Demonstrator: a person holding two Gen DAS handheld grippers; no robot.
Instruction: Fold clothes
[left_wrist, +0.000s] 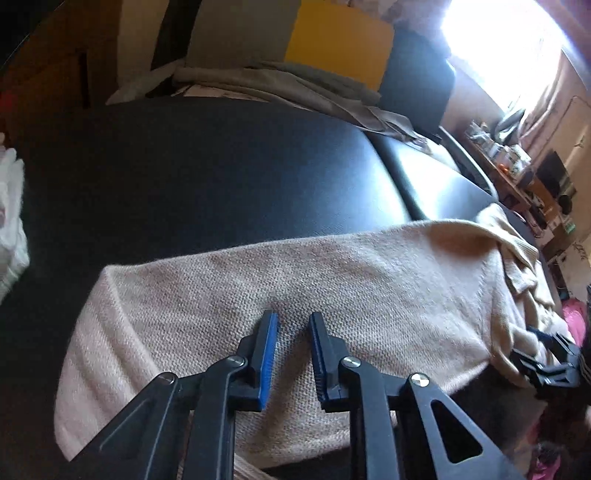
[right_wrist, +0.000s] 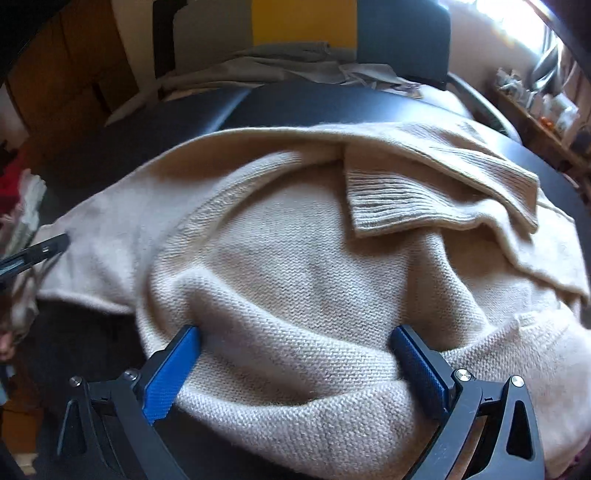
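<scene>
Nearest in the right wrist view, the right tongs (right_wrist: 295, 354) stand spread wide, their blue pads straddling a raised hump of the beige sweater (right_wrist: 295, 266) without pinching it; the spread suits gathering a thick roll of knit. The left tongs (left_wrist: 293, 354) are parted only a little, the pads resting over the flat knit with nothing visibly caught between them, likely to pin that end flat.

The sweater lies across the dark surface (left_wrist: 203, 173), smooth at the left and bunched at the right. Beyond the hump a ribbed cuff (right_wrist: 399, 203) lies turned inward over the body, as a folded-in sleeve would. Farther back, grey clothes (left_wrist: 280, 85) are heaped at the surface's far edge.
</scene>
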